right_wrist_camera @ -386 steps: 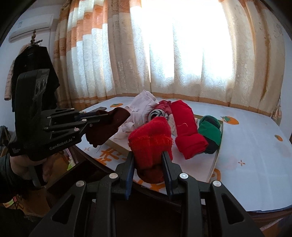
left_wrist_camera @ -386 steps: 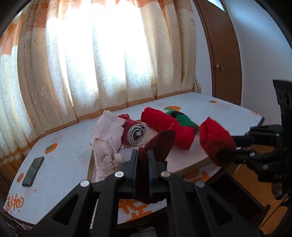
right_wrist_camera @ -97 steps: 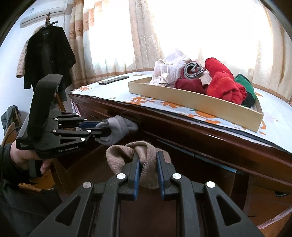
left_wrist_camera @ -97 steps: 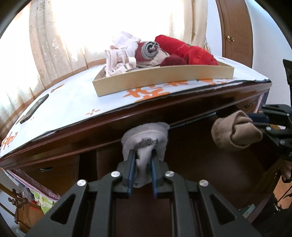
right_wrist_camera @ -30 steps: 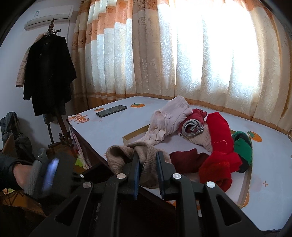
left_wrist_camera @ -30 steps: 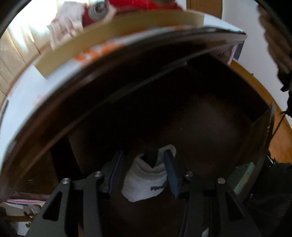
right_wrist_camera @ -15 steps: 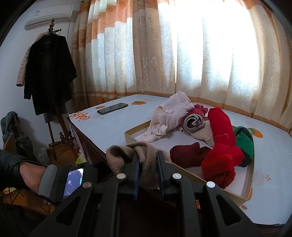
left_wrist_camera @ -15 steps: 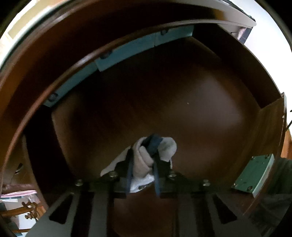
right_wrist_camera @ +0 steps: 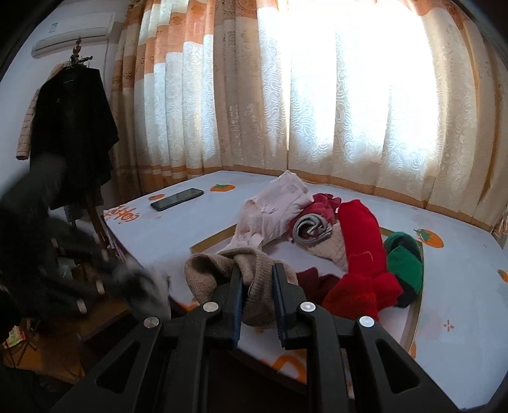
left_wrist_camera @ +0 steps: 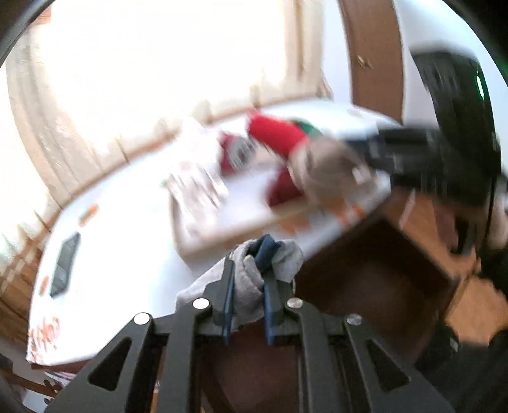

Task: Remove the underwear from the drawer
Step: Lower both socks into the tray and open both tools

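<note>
L gripper (left_wrist_camera: 248, 279) clamped on grey bundle (left_wrist_camera: 250, 282), R gripper (right_wrist_camera: 257, 286) on tan bundle (right_wrist_camera: 241, 276), both near tabletop edge (right_wrist_camera: 177, 301).

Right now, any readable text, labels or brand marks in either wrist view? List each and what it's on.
None can be read.
Orange characters on the tablecloth near the phone: too distorted to read.
Small label on the air conditioner: too small.
Left wrist view: motion-blurred throughout, nothing legible.
</note>
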`<state>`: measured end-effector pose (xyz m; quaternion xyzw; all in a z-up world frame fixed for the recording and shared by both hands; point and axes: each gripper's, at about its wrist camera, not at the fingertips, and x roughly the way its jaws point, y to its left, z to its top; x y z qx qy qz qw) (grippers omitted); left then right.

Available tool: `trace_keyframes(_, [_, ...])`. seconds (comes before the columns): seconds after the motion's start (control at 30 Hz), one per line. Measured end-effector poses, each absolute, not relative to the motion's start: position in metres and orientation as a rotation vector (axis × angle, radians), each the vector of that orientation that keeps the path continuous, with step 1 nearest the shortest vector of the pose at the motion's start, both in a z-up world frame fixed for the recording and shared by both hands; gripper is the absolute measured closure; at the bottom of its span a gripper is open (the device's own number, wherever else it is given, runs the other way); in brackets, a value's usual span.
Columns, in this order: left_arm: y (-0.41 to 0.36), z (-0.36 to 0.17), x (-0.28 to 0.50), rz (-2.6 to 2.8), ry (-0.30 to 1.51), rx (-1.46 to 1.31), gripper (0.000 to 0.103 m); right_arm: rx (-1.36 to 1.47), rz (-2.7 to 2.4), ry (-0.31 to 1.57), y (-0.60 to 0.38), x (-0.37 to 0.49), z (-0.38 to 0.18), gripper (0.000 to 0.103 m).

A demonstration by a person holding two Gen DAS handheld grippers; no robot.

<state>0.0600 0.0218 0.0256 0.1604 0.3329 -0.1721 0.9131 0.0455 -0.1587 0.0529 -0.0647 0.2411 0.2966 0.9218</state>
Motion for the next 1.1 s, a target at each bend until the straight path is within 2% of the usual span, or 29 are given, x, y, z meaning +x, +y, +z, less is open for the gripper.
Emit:
trace_keyframes(0.2, [0.016, 0.039, 0.112, -0.273, 0.621, 0.314, 0.090, -0.111, 0.566, 0.525, -0.152, 0.084, 0.051, 0.084])
trace_keyframes(0.5, [0.011, 0.006, 0.175, -0.220, 0.660, 0.300, 0.089, -0.119, 0.526, 0.583, -0.141, 0.125, 0.034, 0.084])
trace_keyframes(0.7, [0.010, -0.015, 0.183, -0.210, 0.713, 0.297, 0.079, -0.104, 0.533, 0.649, -0.141, 0.138, 0.023, 0.082])
trace_keyframes(0.73, [0.011, -0.015, 0.183, -0.209, 0.713, 0.295, 0.074, -0.096, 0.531, 0.647, -0.142, 0.137, 0.024, 0.082])
trace_keyframes(0.8, [0.013, -0.012, 0.178, -0.205, 0.704, 0.291, 0.057, -0.065, 0.539, 0.639, -0.148, 0.134, 0.028, 0.072])
trace_keyframes(0.83, [0.013, -0.010, 0.176, -0.200, 0.694, 0.291, 0.044, -0.062, 0.538, 0.631, -0.150, 0.132, 0.030, 0.054])
trace_keyframes(0.87, [0.014, -0.006, 0.172, -0.196, 0.675, 0.292, 0.038, -0.061, 0.529, 0.609, -0.152, 0.128, 0.033, 0.035])
trace_keyframes(0.9, [0.014, -0.003, 0.169, -0.198, 0.662, 0.291, 0.037, -0.056, 0.518, 0.584, -0.154, 0.124, 0.037, 0.029])
trace_keyframes(0.93, [0.014, 0.002, 0.163, -0.202, 0.649, 0.289, 0.036, -0.046, 0.509, 0.558, -0.157, 0.119, 0.041, 0.026])
trace_keyframes(1.1, [0.021, 0.022, 0.140, -0.202, 0.582, 0.247, 0.023, -0.016, 0.501, 0.513, -0.168, 0.101, 0.057, 0.026])
